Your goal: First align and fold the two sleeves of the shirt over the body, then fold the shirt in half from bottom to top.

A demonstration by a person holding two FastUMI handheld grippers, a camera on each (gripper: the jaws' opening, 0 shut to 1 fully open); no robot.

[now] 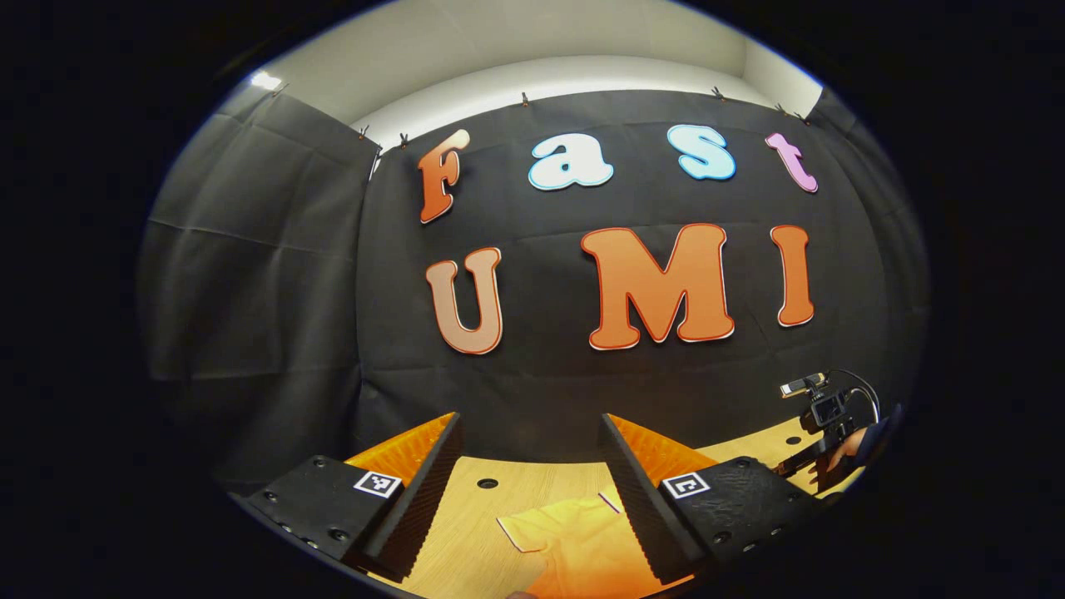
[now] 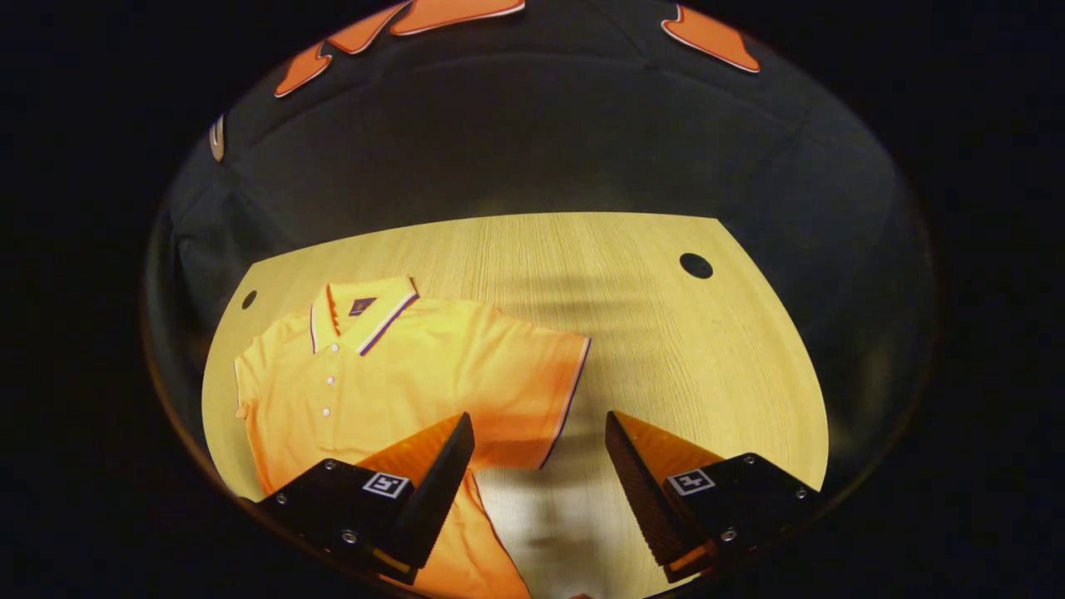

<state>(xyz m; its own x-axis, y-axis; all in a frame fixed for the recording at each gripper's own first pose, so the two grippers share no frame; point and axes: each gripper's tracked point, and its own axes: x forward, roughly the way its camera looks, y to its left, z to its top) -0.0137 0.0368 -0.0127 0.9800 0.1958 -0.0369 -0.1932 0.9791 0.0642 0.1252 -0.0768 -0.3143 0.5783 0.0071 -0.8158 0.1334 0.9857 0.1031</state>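
The table (image 2: 666, 333) is a pale wood top with rounded corners, set against the black cloth wall (image 2: 541, 133). It has 2 small round holes in the right gripper view, one near the far right corner (image 2: 695, 265) and one near the far left (image 2: 249, 299).

On it the shirt (image 2: 416, 366) lies flat and face up, an orange polo spread toward the table's left side in the right gripper view. Its collar (image 2: 362, 314) points to the far edge, the button placket runs down from it, and neither sleeve is folded. One short sleeve (image 2: 549, 391) lies spread out to the side, its striped hem flat on the wood.

The right gripper (image 2: 539, 441) hangs above the table looking down, its fingers spread wide with nothing between them. The spread sleeve's hem shows in the gap, well below.

The left gripper (image 1: 532, 449) is tilted up toward the wall, fingers likewise wide apart and empty. Between them, at the bottom of the left gripper view, a sleeve corner (image 1: 541, 532) rests on the wood.

Far right in that view, the other gripper shows small above the table edge, with a hand (image 1: 849, 449) holding it.
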